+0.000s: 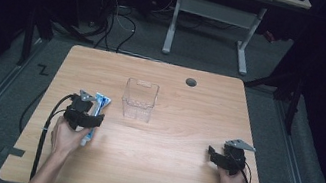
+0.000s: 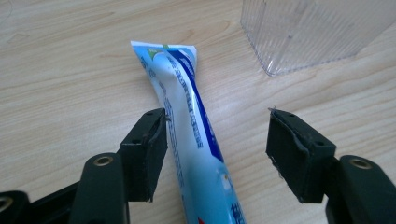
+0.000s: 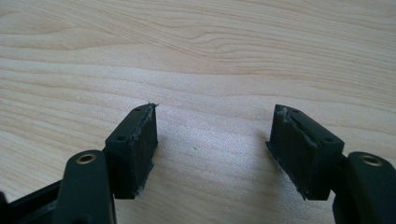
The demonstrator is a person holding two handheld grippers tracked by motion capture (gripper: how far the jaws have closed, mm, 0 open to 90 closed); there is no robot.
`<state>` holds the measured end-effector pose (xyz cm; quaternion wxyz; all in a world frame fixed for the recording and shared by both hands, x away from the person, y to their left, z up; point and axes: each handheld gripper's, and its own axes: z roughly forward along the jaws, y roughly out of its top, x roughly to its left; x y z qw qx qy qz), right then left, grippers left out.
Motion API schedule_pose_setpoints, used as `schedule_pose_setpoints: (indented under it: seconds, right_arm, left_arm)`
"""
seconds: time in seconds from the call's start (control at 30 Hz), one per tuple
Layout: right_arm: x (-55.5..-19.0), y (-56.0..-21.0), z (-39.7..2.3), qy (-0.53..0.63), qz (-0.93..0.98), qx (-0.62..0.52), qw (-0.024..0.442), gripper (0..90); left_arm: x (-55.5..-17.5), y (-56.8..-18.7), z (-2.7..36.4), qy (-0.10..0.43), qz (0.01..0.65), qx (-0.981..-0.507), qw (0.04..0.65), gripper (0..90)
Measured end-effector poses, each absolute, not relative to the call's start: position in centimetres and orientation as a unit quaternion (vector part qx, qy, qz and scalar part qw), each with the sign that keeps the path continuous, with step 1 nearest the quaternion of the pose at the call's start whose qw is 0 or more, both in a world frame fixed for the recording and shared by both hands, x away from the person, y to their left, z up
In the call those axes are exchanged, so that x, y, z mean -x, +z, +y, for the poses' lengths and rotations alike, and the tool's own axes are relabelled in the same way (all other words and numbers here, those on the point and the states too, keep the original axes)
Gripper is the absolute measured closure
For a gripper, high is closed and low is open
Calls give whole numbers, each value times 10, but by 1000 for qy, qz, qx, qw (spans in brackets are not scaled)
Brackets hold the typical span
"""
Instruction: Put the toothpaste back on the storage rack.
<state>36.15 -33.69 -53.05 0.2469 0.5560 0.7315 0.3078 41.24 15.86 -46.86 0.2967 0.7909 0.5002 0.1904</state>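
Observation:
A white and blue toothpaste tube [image 1: 101, 102] lies flat on the wooden table [image 1: 162, 167], left of a clear plastic box [image 1: 139, 100]. My left gripper [image 1: 88, 111] hovers over the tube, open. In the left gripper view the tube [image 2: 187, 107] runs up between the jaws, close against the left pad [image 2: 152, 149] and well apart from the right pad. Its crimped flat end points toward the clear box [image 2: 308, 32]. My right gripper [image 1: 214, 155] rests near the table's right front, open. In the right gripper view, the right gripper [image 3: 212, 135] has bare wood between its jaws.
A round grey cable hole [image 1: 191, 82] sits near the table's far edge. Beyond the table stand a white-legged desk [image 1: 213, 11] and loose cables [image 1: 112, 19] on the dark floor. A person's hands hold both grippers from the near edge.

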Motion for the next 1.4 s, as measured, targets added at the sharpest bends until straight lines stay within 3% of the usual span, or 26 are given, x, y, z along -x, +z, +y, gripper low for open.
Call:
schedule_pose_setpoints:
  seconds: [0.4,1.4]
  right_arm:
    - [-362,-531,-337,308,731,-556,247,323]
    - [-362,-531,-337,308,731,-556,247,322]
  left_arm:
    - [-433,-475,155,171,527,-779,294,423]
    - [-472,-498,140,166,562,-788,188,523]
